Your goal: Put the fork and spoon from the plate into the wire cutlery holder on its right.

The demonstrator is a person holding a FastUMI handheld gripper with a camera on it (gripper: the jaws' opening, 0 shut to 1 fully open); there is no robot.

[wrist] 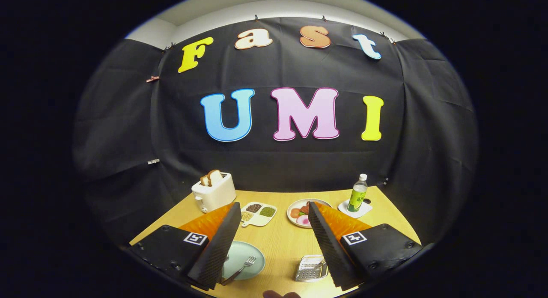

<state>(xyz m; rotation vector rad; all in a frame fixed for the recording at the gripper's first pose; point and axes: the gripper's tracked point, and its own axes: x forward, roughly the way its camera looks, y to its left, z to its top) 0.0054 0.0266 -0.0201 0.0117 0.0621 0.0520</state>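
Note:
My gripper point(272, 238) is open, held high above the wooden table point(282, 242), its two fingers spread wide with nothing between them. Below and between the fingers, close to the left finger point(216, 246), lies a pale green plate point(246, 257) with a fork point(243, 267) on it, tines pointing away. The left finger hides part of the plate, and I cannot make out the spoon. To the plate's right, partly under the right finger point(327, 242), stands the wire cutlery holder point(310, 269).
Beyond the fingers are a white toaster point(213, 192) with bread, a divided dish of grains point(258, 214), a plate of food point(301, 213) and a green bottle point(358, 194) on a white coaster. Black cloth walls close off the table's far side.

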